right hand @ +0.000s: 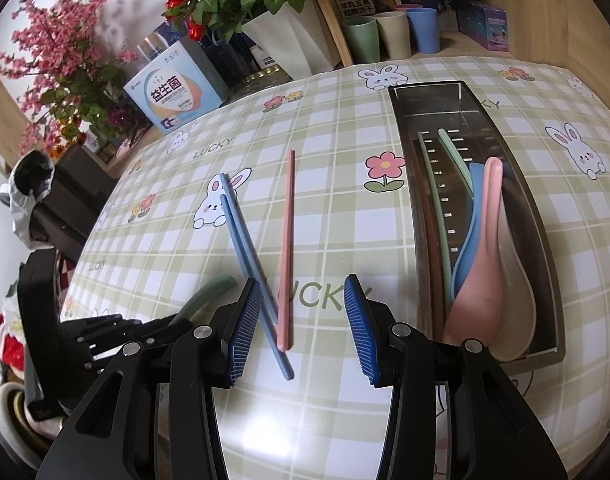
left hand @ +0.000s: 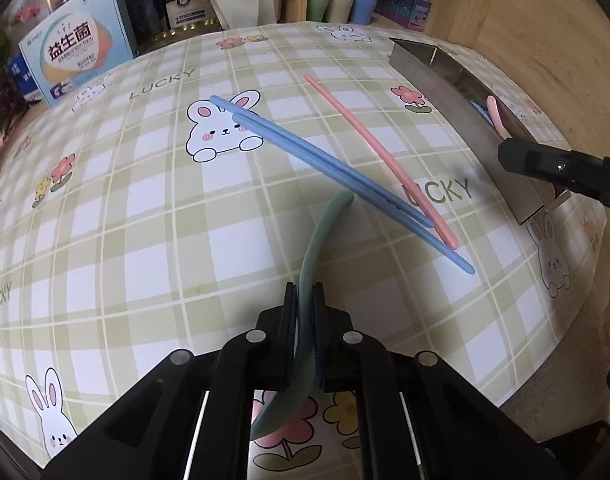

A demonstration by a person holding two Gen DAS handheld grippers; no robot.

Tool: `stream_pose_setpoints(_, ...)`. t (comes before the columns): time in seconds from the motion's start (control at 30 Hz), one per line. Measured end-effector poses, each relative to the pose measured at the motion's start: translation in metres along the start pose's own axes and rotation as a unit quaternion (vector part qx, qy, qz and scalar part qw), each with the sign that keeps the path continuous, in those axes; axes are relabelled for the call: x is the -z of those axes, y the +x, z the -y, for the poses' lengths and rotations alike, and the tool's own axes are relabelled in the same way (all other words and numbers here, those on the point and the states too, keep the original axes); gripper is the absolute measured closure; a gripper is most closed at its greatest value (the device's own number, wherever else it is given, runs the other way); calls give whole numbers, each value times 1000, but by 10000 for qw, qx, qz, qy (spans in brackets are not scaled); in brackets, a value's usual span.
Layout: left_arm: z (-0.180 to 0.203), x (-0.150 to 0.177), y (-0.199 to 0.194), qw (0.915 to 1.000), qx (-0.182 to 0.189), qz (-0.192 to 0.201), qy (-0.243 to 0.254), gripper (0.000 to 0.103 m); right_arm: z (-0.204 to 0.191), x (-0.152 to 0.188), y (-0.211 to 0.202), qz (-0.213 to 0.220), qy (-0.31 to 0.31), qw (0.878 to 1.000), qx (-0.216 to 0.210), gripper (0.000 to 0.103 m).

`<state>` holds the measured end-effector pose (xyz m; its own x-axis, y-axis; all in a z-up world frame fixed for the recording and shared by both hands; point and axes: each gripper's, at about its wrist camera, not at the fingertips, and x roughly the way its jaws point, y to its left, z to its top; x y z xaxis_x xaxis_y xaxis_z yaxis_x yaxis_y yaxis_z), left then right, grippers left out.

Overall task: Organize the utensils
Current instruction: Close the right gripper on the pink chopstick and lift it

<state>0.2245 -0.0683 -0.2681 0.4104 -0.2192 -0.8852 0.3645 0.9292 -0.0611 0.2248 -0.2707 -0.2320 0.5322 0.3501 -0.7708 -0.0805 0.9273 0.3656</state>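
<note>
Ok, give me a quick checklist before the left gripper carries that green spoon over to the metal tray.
1. Left gripper shut on the green spoon: ok.
2. Spoon lifted off the tablecloth: cannot tell.
3. Metal tray has room: ok, its far end is bare.
4. Right gripper open and holding nothing: ok.
5. Path clear: not ok, the blue chopsticks and pink chopstick lie between spoon and tray.

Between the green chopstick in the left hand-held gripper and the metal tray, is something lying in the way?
Yes. Two blue chopsticks and one pink chopstick lie on the checked tablecloth between the green chopstick held by the left hand-held gripper and the long metal tray.
</note>
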Motion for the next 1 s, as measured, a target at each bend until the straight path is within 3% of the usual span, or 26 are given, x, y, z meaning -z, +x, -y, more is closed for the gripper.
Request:
stream_pose_setpoints(0.2, -19, 0, -5, 9976, 45, 239, -655, 96, 0, 2, 1, -40, -53, 10000, -17, 60)
stream_pose_setpoints(0.27, -33, 1, -10, 9940, 72, 380, -1024, 96, -2, 2, 5, -89, -111, 9999, 12, 69)
stream_pose_setpoints(0.43, -66, 5, -25, 9814, -8, 794, -1748, 96, -13, -2, 25, -310, -343, 9989, 12, 76)
stream_pose_setpoints(0.6, -80, 8, -29, 9759, -2, 930, -1973, 96, -30, -11, 61, -522, -757, 9952, 334, 78)
stream_pose_setpoints(0.9, -93, 15, -30, 9709, 84, 1083, -2135, 96, -42, -27, 98, -479, -847, 9919, 818, 80)
stream_pose_setpoints(1.0, -93, 16, -29, 9708, 97, 1130, -2112, 96, -48, -28, 101, -422, -987, 9887, 1045, 88)
